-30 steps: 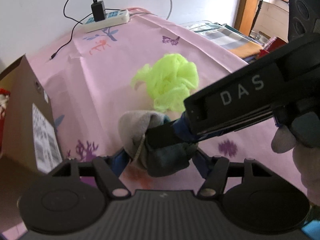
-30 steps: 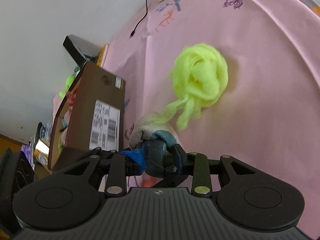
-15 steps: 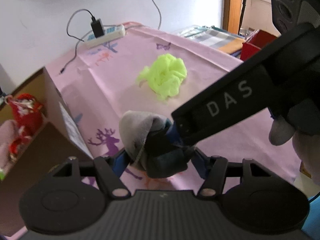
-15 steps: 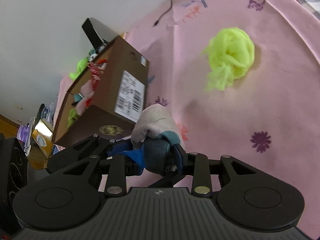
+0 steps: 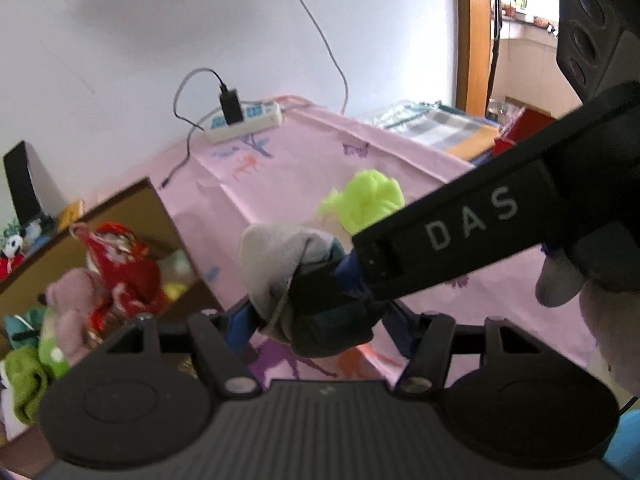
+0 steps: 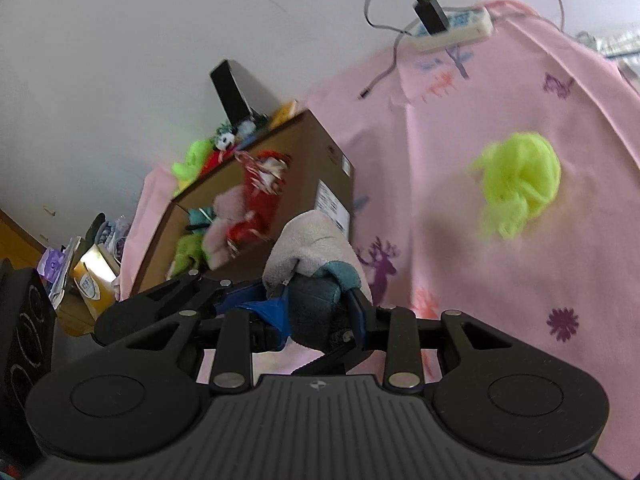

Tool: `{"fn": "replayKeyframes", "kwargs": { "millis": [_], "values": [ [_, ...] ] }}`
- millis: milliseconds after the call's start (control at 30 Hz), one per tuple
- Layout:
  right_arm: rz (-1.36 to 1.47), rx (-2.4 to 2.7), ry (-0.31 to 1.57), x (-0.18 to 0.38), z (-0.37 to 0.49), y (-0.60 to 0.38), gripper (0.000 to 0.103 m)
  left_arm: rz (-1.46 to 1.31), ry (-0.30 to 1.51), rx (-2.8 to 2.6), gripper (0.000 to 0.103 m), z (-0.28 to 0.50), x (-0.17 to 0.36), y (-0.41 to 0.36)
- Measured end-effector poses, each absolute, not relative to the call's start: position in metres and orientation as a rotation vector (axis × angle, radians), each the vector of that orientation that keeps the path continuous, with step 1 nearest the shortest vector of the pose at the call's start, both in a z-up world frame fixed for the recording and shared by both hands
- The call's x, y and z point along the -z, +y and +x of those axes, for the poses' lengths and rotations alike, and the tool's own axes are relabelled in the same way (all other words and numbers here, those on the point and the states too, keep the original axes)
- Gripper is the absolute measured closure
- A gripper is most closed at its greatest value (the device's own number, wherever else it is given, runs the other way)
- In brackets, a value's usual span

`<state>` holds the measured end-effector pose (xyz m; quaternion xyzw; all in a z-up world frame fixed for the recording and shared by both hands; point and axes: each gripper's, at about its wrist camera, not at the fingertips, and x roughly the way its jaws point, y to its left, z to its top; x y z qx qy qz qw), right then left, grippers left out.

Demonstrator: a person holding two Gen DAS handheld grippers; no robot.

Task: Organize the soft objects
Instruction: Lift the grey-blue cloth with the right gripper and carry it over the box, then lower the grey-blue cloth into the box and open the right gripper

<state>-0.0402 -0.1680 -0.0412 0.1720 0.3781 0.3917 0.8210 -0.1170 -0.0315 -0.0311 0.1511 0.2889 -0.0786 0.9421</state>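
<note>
A rolled sock bundle (image 5: 280, 264), grey, teal and dark, hangs above the pink tablecloth (image 5: 304, 168). My left gripper (image 5: 320, 322) is shut on it, with a blue pad at each side. My right gripper (image 6: 316, 312) comes in from the right in the left wrist view and is shut on the bundle's (image 6: 312, 244) dark end. A neon green mesh puff (image 5: 364, 200) (image 6: 518, 184) lies on the cloth beyond. To the left an open cardboard box (image 5: 132, 208) (image 6: 320, 156) holds a red plush (image 5: 120, 256) and pink and green soft toys.
A white power strip (image 5: 244, 122) with a black charger and cables lies at the table's far edge by the wall. Folded checked cloth (image 5: 444, 128) sits at the back right. A gloved hand (image 5: 608, 320) holds the right gripper. Clutter stands left of the box.
Both grippers have risen with the sock bundle and swung left toward the cardboard box. The box's inside with its toys has come into view. The green puff has dropped farther away.
</note>
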Motion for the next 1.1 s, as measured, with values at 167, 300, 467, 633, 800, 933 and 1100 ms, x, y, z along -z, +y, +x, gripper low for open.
{"fn": "replayKeyframes", "kwargs": {
  "millis": [167, 300, 467, 633, 800, 933, 1100],
  "values": [
    [0.353, -0.862, 0.749, 0.023, -0.043, -0.153, 0.087, 0.294, 0.535, 0.137, 0.039, -0.124, 0.013, -0.015],
    [0.326, -0.895, 0.705, 0.01, -0.042, -0.131, 0.087, 0.293, 0.499, 0.104, 0.039, -0.127, 0.0, 0.005],
    [0.31, -0.924, 0.688, -0.006, -0.036, -0.1, 0.087, 0.295, 0.476, 0.058, 0.039, -0.123, -0.015, 0.033],
    [0.275, -0.911, 0.695, -0.014, -0.027, -0.067, 0.087, 0.266, 0.488, 0.044, 0.039, -0.109, -0.022, 0.064],
    [0.243, -0.861, 0.74, -0.006, -0.013, -0.042, 0.087, 0.2, 0.545, 0.048, 0.038, -0.086, -0.01, 0.091],
    [0.236, -0.826, 0.781, 0.004, -0.002, -0.028, 0.087, 0.155, 0.59, 0.051, 0.035, -0.069, 0.001, 0.106],
    [0.221, -0.817, 0.831, 0.011, 0.004, -0.015, 0.087, 0.135, 0.628, 0.048, 0.033, -0.055, 0.012, 0.115]
  ]
}}
